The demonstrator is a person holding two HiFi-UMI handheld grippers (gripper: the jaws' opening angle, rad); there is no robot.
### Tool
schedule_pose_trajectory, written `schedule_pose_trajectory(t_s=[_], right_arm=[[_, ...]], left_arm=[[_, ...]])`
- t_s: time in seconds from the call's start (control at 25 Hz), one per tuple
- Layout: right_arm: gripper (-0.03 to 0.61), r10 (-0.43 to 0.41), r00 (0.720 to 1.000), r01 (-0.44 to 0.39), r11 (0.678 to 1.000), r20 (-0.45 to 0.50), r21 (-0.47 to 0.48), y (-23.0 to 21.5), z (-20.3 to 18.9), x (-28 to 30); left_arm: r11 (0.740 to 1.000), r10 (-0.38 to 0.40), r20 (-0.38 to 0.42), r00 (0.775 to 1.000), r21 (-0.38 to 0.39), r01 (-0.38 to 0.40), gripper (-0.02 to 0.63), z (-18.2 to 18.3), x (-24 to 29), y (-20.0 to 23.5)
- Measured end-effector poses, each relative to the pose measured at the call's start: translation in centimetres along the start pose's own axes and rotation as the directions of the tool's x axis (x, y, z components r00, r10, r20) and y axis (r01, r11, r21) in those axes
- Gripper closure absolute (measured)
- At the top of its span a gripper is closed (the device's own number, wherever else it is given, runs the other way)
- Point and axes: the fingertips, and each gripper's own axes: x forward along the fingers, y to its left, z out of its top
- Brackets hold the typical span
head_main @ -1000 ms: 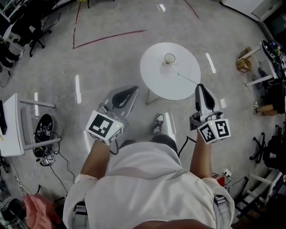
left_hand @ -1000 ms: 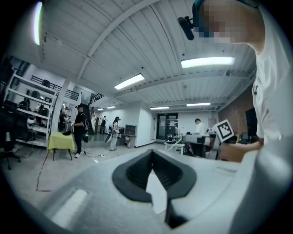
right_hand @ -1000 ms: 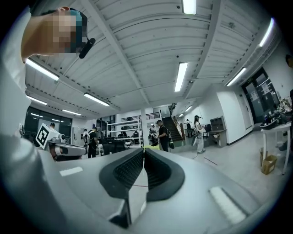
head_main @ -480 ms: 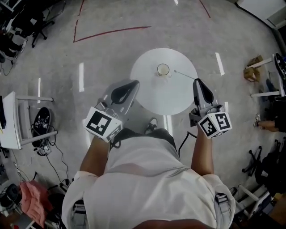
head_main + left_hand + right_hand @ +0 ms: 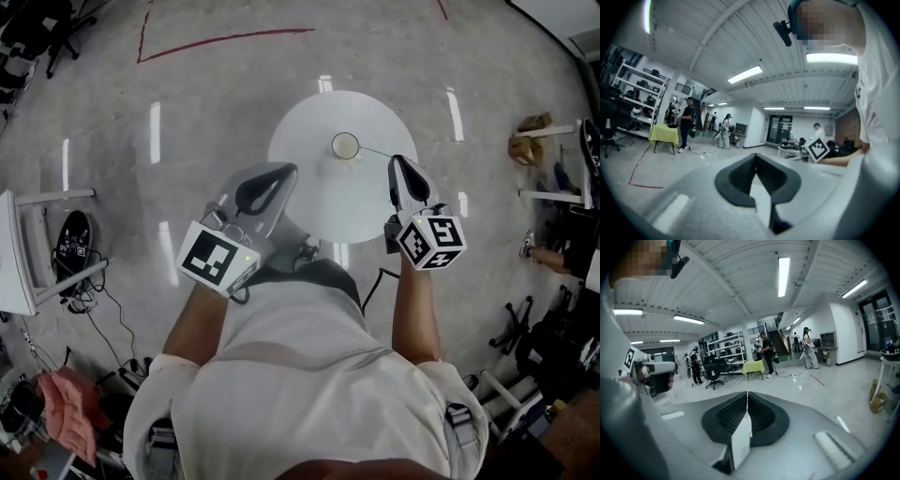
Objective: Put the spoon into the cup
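Okay, my left hand-held gripper [image 5: 277, 175] is clenched on nothing, tips together, and sits just off the left edge of the round white tabletop [image 5: 328, 202]. My right hand-held gripper [image 5: 399, 169] is clenched and empty too, its tip over the tabletop's right side, near one end of the spoon [image 5: 375, 154]. The spoon lies flat on the tabletop, right of the upright cup [image 5: 345, 145]. I can't tell whether they touch.
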Motion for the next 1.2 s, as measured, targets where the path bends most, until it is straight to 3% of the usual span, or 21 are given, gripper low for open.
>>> schedule_pose_trajectory(t_s=[0.32,0.56,1.2], right_arm=[[0.566,-0.093,0.98,0.091,0.996,-0.175,-0.022,-3.9,-6.7,7.1],[0.565,-0.084,0.963,0.08,0.996,-0.257,-0.027,-5.0,-11.0,10.9],[0.501,-0.041,0.958,0.039,0.999,-0.283,-0.012,-3.2,-12.1,13.1]], left_arm=[[0.999,-0.007,-0.047,0.999,-0.036,0.005,0.614,-1.7,1.5,3.5],[0.998,0.017,-0.09,0.996,-0.055,-0.022,0.614,-3.5,1.8,5.1],[0.996,0.037,-0.093,0.995,-0.074,-0.044,0.614,-3.5,1.1,6.9]])
